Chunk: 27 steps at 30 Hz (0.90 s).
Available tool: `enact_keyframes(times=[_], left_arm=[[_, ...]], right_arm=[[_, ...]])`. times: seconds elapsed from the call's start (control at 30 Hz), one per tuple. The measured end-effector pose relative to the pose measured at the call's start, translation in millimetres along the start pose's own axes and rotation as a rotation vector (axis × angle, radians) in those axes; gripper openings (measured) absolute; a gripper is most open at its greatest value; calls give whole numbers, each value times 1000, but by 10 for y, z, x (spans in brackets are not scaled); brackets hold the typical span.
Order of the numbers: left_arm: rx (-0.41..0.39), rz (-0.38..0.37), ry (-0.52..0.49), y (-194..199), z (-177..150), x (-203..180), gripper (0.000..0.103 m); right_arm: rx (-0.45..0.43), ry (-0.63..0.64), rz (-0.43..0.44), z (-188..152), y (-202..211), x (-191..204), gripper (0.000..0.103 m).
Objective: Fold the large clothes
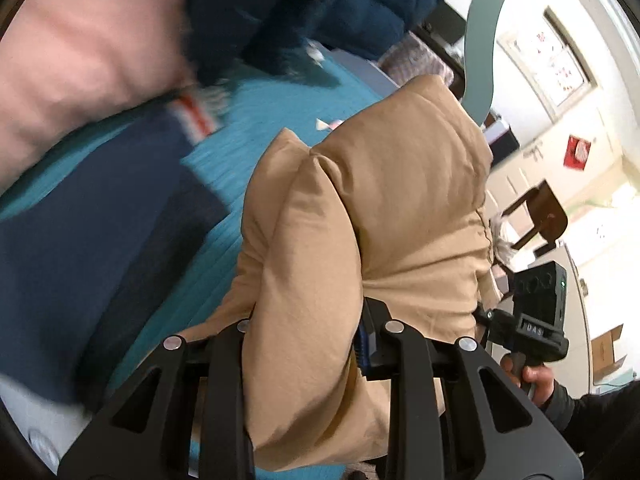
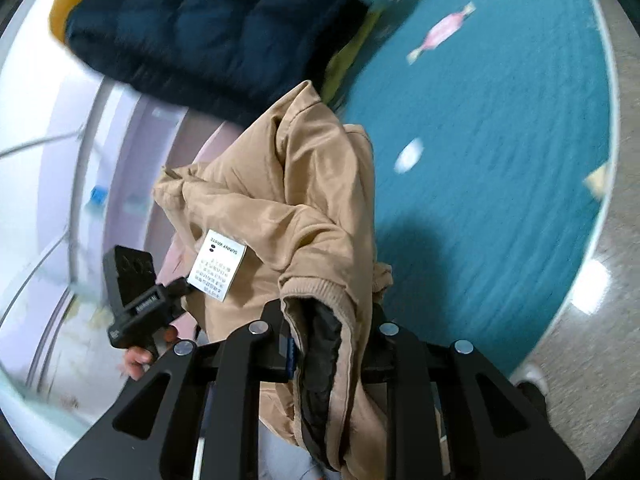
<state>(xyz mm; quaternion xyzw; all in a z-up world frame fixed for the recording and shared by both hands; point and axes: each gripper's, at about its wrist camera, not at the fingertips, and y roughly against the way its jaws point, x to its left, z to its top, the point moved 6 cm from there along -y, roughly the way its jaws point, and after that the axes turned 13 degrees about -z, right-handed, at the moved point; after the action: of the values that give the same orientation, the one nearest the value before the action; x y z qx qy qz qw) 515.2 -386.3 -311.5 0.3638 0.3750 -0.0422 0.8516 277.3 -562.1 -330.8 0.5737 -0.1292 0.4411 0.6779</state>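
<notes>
Both grippers, left gripper (image 1: pixel 312 344) and right gripper (image 2: pixel 324 344), clamp one tan jacket (image 1: pixel 360 220), lifted above the teal rug (image 2: pixel 480 160); one navy coat (image 2: pixel 208 20) at eleven o'clock.

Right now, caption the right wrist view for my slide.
Right gripper clamps tan jacket above teal rug.
</notes>
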Motion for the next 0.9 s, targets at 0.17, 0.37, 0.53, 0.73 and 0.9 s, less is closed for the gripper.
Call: enact_keyframes(times=[0.17,0.37,0.53,0.73,0.9], left_arm=[[72,-14,-13,-751,469,-14,26],[121,-22,0,-1427,723,143,26],[121,58,71,-1787,802,421,37],[72,80,163,-1817,837,667,65],[-42,78,173,-1385,870,643,65]], right_arm=[[-44,-61,-68,396,7,-397,19],[-65,-114,-144,664,-81,-804,19],[-49,-90,-237,767,-273,-1103,21],[-58,24,-361,775,-484,-1240,34],[-33,75,-350,815,-386,-1122,37]])
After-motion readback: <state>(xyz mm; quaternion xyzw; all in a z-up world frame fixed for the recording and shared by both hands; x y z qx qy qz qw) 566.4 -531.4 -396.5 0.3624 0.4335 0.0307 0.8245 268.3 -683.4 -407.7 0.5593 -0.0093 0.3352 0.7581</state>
